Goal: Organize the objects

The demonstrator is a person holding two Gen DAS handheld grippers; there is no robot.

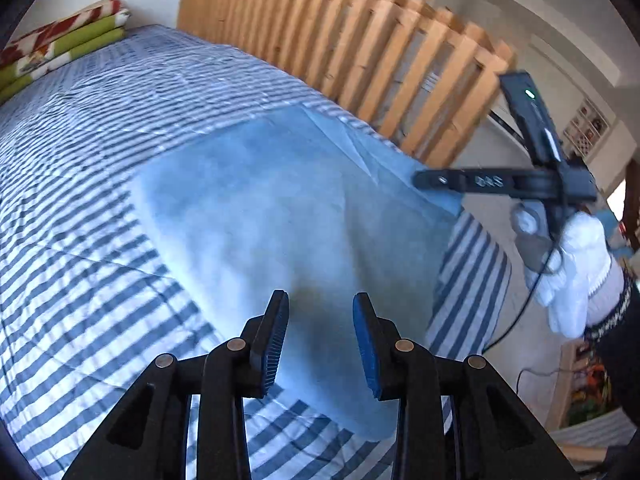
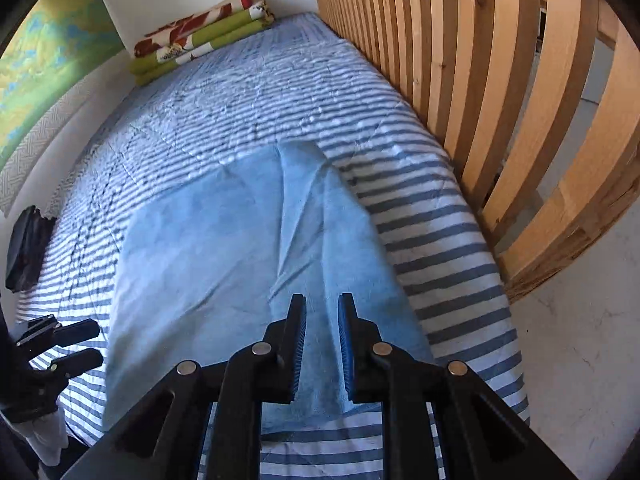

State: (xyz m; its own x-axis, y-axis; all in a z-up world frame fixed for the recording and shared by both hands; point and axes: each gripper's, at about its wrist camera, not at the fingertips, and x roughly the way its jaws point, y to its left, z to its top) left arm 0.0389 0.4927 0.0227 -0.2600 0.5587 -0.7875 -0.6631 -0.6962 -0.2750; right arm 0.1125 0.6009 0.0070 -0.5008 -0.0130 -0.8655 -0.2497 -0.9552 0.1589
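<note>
A light blue cloth (image 1: 256, 216) lies spread on the blue-and-white striped bed cover (image 1: 80, 160); it also shows in the right wrist view (image 2: 208, 248), with a crease near its far right corner. My left gripper (image 1: 320, 316) hovers open and empty above the cloth's near edge. My right gripper (image 2: 322, 320) is above the cloth's right part, jaws a small gap apart with nothing between them. In the left wrist view the right gripper (image 1: 424, 180) reaches over the cloth's far right corner, held by a white-gloved hand (image 1: 576, 264).
A wooden slatted rail (image 2: 480, 80) runs along the bed's right side. Folded green and red floral bedding (image 2: 200, 36) lies at the far end by the wall. A black object (image 2: 24, 248) sits at the bed's left edge. The left gripper shows at lower left (image 2: 76, 344).
</note>
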